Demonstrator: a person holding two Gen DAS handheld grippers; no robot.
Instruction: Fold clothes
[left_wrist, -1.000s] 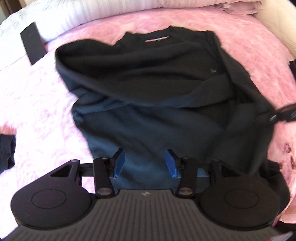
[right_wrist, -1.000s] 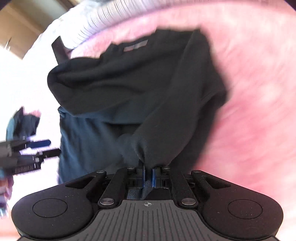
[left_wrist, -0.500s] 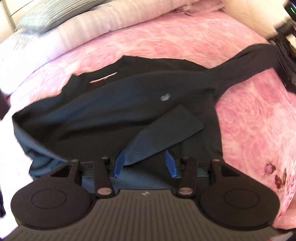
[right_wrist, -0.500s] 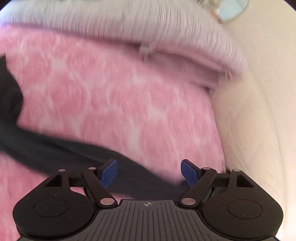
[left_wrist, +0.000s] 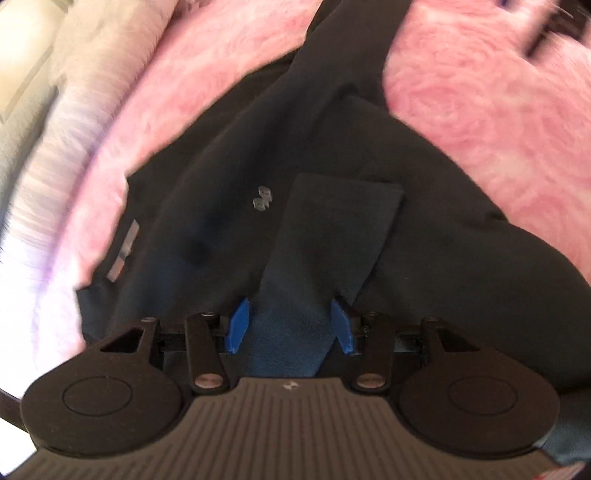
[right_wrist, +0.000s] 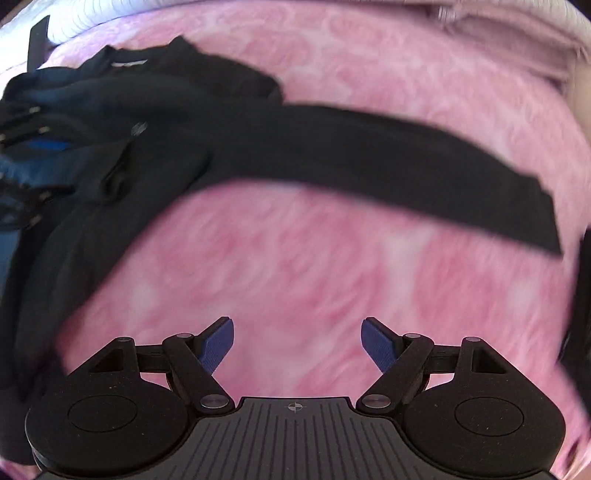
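Pink fleecy blanket (right_wrist: 332, 266) covers the bed, and the black sweatshirt (left_wrist: 229, 177) lies spread on it. Its neck label (left_wrist: 123, 251) and small chest logo (left_wrist: 262, 197) are too blurred to read. One sleeve (right_wrist: 388, 162), a second ago pinched in the right gripper (right_wrist: 297, 345), now lies stretched across the blanket, well beyond the wide-open, empty jaws. The left gripper (left_wrist: 288, 323) has come down over the other sleeve's cuff (left_wrist: 332, 236); its jaws have just been closing, with the cloth between them but not visibly clamped.
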